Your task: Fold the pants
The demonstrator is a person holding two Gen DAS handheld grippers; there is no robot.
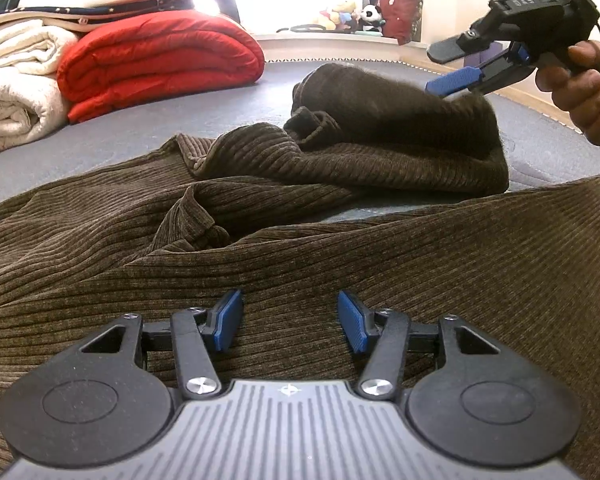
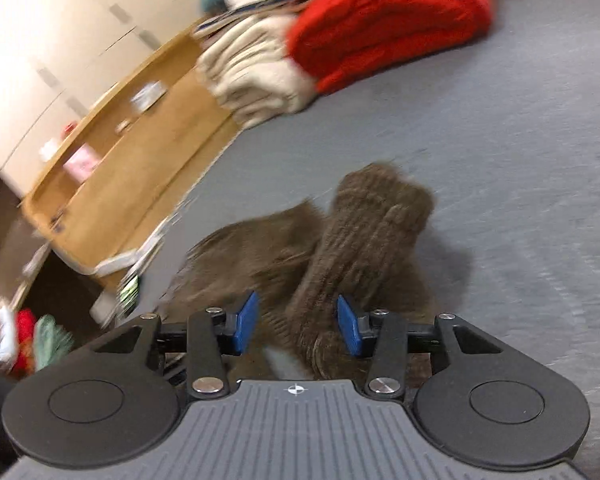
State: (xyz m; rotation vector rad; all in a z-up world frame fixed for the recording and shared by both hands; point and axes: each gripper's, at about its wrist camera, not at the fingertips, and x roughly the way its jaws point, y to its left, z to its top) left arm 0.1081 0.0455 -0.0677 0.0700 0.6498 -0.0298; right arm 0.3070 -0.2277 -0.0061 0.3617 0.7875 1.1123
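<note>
Brown ribbed corduroy pants [image 1: 300, 240] lie rumpled on a grey bed surface [image 1: 120, 128]. My left gripper [image 1: 290, 320] is open and empty, low over the wide near part of the pants. A bunched pant leg [image 1: 400, 120] is raised at the far right. My right gripper [image 1: 448, 66] shows there from the side, open, just above that leg. In the blurred right wrist view the right gripper [image 2: 296, 326] is open, with the pant leg [image 2: 364, 232] running forward between its blue pads [image 2: 350, 324]; contact cannot be told.
A folded red quilt [image 1: 160, 64] and cream blankets [image 1: 16, 80] are stacked at the far left of the bed. Plush toys [image 1: 352, 14] sit on a sill behind. A wooden shelf unit [image 2: 112, 160] stands beside the bed.
</note>
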